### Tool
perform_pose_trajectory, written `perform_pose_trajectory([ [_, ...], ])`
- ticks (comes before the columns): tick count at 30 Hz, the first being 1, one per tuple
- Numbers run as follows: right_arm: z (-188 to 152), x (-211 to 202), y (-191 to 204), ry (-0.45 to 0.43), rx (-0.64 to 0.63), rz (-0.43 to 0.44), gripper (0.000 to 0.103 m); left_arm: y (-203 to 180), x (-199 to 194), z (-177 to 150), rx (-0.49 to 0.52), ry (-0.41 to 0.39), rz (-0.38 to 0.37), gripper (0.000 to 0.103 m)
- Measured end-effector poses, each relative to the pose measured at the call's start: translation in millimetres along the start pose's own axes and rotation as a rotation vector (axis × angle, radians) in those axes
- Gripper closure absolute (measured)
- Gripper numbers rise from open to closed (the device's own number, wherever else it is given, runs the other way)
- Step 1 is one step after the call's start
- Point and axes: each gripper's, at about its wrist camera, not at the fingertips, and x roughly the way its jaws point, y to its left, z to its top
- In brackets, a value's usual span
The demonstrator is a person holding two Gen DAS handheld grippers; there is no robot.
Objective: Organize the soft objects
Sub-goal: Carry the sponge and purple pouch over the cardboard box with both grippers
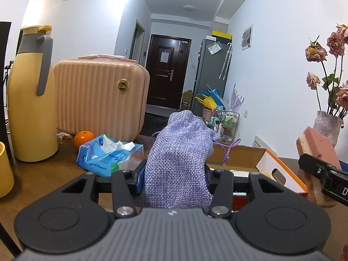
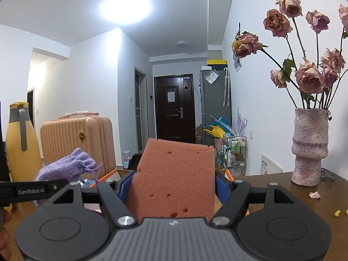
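On wooden table (image 1: 54, 169): suitcase (image 1: 100, 95), flask (image 1: 30, 100), vase (image 2: 310, 145).

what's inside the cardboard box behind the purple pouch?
Only a white strip and a yellow bit show inside the cardboard box. The purple pouch, held in the left gripper, covers the rest, so the other contents can't be told.

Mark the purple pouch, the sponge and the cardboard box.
purple pouch (image 1: 177, 163), left wrist view, middle of its woven body.
sponge (image 2: 174, 178), right wrist view, pink face.
cardboard box (image 1: 243, 157), left wrist view, inner brown wall.
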Motion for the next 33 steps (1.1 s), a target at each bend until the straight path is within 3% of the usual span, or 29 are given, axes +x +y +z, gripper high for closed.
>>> perform_pose_trajectory([
  [17,13,49,-2,0.019,-0.006,-0.004,0.031,-7,43,15,-0.024,-0.001,-0.012,0.055],
  [33,19,94,-2,0.105,-0.052,-0.003,0.030,-14,81,19,-0.010,0.013,-0.015,0.055],
])
